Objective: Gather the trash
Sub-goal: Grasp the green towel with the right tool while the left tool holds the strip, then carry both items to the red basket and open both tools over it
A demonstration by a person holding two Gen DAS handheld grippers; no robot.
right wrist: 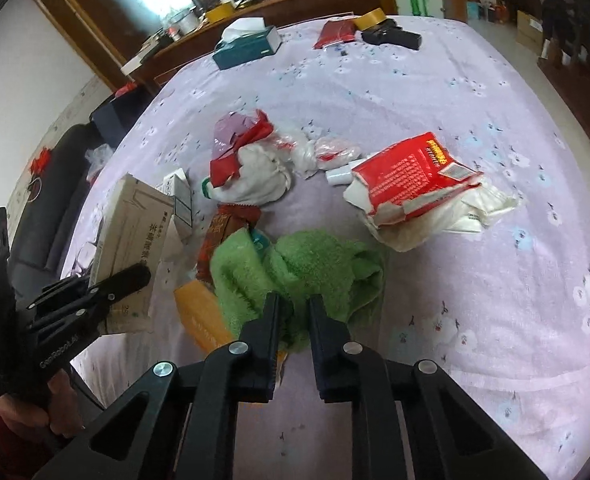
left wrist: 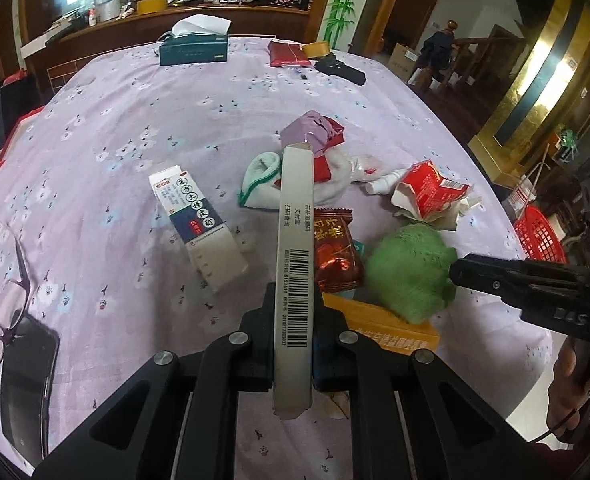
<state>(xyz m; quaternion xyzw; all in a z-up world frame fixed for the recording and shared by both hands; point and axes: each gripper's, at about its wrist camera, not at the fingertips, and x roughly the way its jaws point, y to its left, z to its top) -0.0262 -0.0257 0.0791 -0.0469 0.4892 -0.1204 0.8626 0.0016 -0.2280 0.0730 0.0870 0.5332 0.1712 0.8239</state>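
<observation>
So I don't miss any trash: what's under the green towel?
The green towel lies over a yellow box and the edge of a red snack wrapper; a bit of teal packaging peeks out. Anything else beneath is covered.

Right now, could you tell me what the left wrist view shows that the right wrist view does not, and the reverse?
Only the left wrist view shows the eyeglasses lying on a dark phone, a red basket off the table edge, and the barcode side of the flattened box clamped in the left gripper.

Only the right wrist view shows the right gripper with its fingers around a fold of the green towel.

Both show the towel, the torn red carton and the teal tissue box.
</observation>
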